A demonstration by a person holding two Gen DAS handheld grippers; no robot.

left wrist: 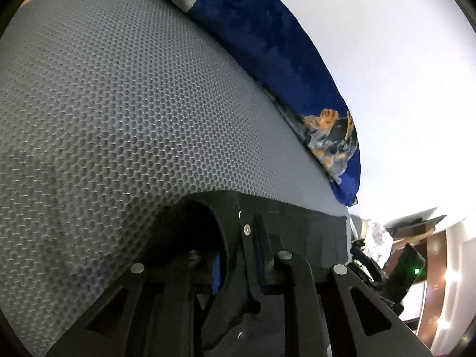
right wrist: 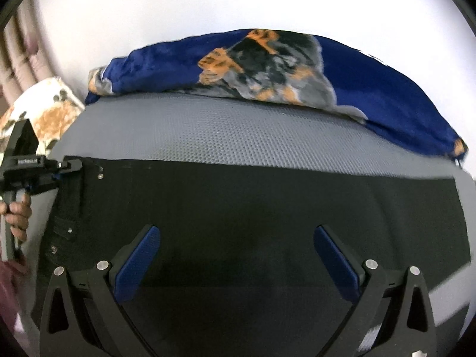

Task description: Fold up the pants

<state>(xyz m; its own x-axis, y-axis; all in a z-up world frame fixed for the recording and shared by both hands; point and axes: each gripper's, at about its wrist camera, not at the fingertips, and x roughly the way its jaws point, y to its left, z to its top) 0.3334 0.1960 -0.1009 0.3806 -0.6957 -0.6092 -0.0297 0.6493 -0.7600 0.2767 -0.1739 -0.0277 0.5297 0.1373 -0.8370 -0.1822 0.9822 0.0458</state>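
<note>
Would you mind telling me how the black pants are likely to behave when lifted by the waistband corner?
Probably floppy: the black pants lie flat and the waistband curls where the left hand-held gripper pinches it. The rest would likely drape and trail. The textured grey mat may add some drag.

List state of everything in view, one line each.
Pants: spread flat on the mattress, not yet folded.
Left gripper: jaws shut on the pants' waistband.
Right gripper: jaws open over the pants, holding nothing.
Blanket: bunched along the far edge.
Mattress: bare grey mesh.
</note>
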